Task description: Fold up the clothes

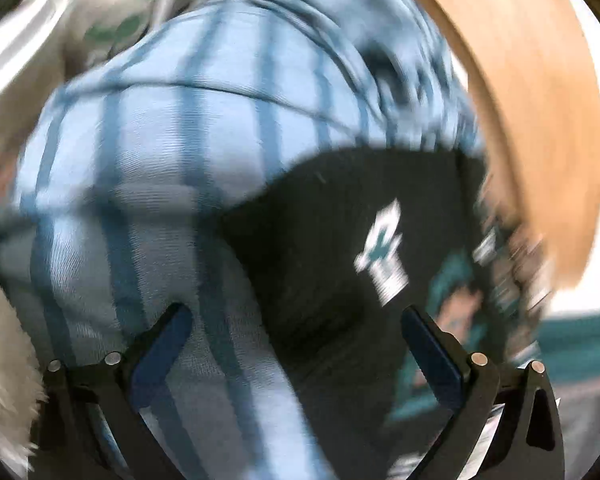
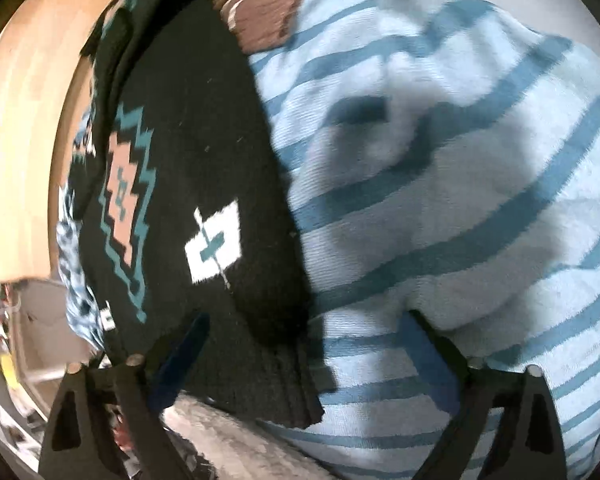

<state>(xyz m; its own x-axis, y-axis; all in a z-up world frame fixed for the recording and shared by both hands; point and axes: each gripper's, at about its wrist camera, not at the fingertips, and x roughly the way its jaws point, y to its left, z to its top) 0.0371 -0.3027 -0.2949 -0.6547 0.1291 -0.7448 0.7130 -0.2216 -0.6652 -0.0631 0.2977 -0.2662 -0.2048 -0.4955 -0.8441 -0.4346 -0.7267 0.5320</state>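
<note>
Where fabrics overlap, black patterned sweater (image 2: 204, 168) atop striped garment (image 2: 460, 184)

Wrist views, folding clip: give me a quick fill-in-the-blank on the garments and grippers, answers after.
1. The light blue garment carries darker blue ____.
2. The patterned knit lying against it has a ____ background.
3. In the right wrist view, the white diamond motif sits on the ____ knit.
4. The right gripper and left gripper both have jaws standing ____.

Answers: stripes; black; patterned; open

The patterned sweater (image 2: 188, 184) lies partly on the striped top (image 2: 440, 208). Under the right tongs (image 2: 304, 344), the sweater is left, the top right.
</note>
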